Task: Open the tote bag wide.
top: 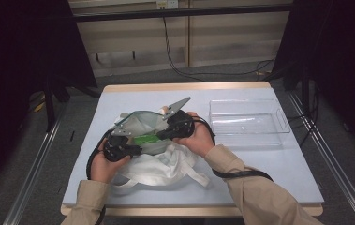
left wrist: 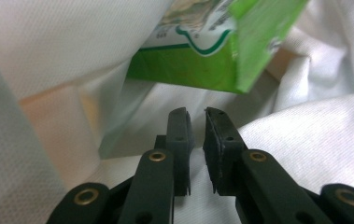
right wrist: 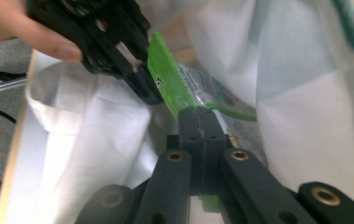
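Nearest, the white cloth tote bag [top: 159, 164] lies slumped on the pale blue table [top: 278, 164]. At its mouth, the right gripper [right wrist: 201, 122] has its fingers clamped on the green snack packet [right wrist: 174, 86], which is partly out of the bag. The left gripper [left wrist: 197, 122], fingers nearly closed, seems to pinch the bag's cloth, though that is unclear. The step looks like unpacking; next, lift the packet clear toward the clear plastic tray [top: 278, 112] far right.

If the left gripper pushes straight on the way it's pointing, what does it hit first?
Most likely the white cloth bag just beyond the left gripper, with the green packet hanging slightly above that line; depth is hard to judge.
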A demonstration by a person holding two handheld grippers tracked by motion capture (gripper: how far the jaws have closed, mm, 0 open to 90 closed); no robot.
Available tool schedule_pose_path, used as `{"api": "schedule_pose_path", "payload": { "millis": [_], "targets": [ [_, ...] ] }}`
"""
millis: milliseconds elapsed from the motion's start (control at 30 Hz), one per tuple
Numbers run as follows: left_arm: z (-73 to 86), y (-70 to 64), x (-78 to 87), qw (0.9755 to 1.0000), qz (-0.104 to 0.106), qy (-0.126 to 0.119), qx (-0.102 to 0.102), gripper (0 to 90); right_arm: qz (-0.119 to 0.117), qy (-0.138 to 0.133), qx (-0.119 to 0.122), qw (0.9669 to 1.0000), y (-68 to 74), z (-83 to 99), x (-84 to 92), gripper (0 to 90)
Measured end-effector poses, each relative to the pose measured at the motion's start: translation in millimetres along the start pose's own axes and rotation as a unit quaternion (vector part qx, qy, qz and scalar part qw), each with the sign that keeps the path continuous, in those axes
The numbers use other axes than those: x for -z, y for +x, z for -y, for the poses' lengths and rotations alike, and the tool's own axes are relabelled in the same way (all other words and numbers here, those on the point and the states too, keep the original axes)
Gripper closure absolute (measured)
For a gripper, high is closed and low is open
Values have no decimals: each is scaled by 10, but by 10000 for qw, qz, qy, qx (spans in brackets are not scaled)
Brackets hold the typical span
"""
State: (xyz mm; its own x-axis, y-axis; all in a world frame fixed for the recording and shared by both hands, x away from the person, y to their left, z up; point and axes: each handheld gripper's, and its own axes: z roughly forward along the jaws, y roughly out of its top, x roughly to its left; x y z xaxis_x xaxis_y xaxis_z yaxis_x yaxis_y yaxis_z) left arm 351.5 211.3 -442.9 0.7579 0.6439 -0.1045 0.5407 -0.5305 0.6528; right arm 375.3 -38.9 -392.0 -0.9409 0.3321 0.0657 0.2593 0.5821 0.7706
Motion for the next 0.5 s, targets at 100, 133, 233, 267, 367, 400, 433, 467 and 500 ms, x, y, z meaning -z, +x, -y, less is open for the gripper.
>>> {"api": "schedule_pose_path", "payload": {
  "millis": [100, 133, 233, 267, 367, 400, 433, 467, 500],
  "targets": [
    [-23, -17, 18, 9999, 42, -96, 24, 816, 63, -52, 30, 10000, 20, -50, 62, 900],
    [-28, -23, 21, 9999, 35, -162, 34, 818, 78, -91, 54, 9999, 16, -54, 72, 900],
    [-43, -31, 44, 9998, 39, -190, 40, 823, 52, -42, 142, 9999, 24, -41, 52, 900],
    [-40, -31, 41, 9998, 27, -190, 52, 824, 22, -38, 164, 9999, 33, -34, 39, 891],
    [-31, -17, 30, 9998, 58, -162, 72, 829, 156, -57, 282, 9995, 31, -16, -1, 707],
    [-30, -14, 29, 9998, 68, -180, 78, 829, 187, -40, 299, 9994, 31, -13, -16, 665],
    [-30, -13, 31, 9998, 65, -188, 84, 829, 198, -69, 346, 9992, 31, -9, -32, 616],
    [-31, -12, 35, 9998, 45, -179, 83, 829, 164, -79, 409, 9990, 36, -8, -49, 573],
    [-31, -10, 39, 9998, 31, -170, 72, 829, 136, -62, 483, 9987, 39, -5, -70, 550]
  ]
}}
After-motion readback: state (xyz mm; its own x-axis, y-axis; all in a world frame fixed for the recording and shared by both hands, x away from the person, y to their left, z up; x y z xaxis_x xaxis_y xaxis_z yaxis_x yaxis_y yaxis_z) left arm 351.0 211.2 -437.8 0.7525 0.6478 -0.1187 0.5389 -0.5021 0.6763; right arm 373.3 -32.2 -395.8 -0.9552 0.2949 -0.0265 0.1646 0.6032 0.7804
